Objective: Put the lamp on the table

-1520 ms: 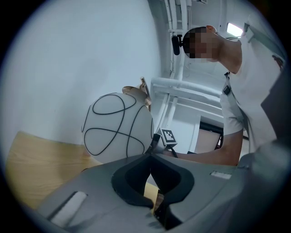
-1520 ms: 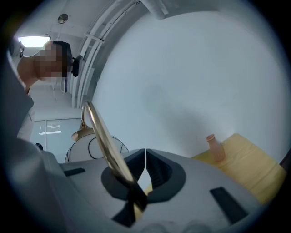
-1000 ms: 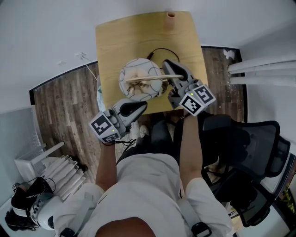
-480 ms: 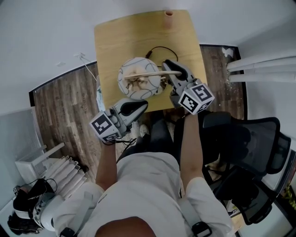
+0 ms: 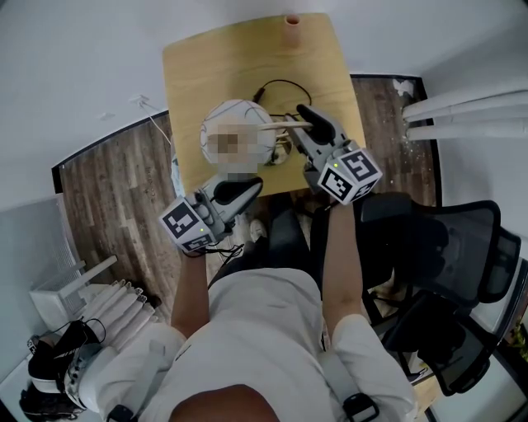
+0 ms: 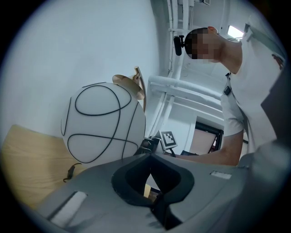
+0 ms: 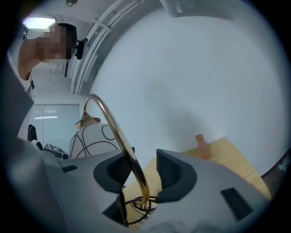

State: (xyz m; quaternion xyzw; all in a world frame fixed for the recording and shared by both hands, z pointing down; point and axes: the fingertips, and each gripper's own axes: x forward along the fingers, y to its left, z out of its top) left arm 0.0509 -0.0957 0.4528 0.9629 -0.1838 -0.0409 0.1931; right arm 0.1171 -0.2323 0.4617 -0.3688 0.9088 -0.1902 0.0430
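Note:
The lamp stands on the wooden table (image 5: 214,66); its white globe shade (image 5: 227,119) with black lines hangs from an arched brass stem (image 5: 285,125). My right gripper (image 5: 299,124) is level at the stem and its jaws have just been opening. They now stand open, with the stem (image 7: 116,132) between them, lying against the left pad and clear of the right one. The lamp's base and black cord (image 7: 141,205) rest on the table below the right gripper (image 7: 141,170). My left gripper (image 5: 252,188) is shut and empty at the table's front edge, just short of the globe (image 6: 102,123).
A small pink vase (image 5: 292,20) stands at the table's far edge. The cord (image 5: 276,85) loops behind the lamp. A black office chair (image 5: 445,272) is at my right, a white radiator (image 5: 91,305) at the lower left, and white pipes (image 5: 462,115) at the right.
The right gripper's jaws have spread apart and let go of the brass stem. The lamp stays upright on the table. The left gripper has not moved.

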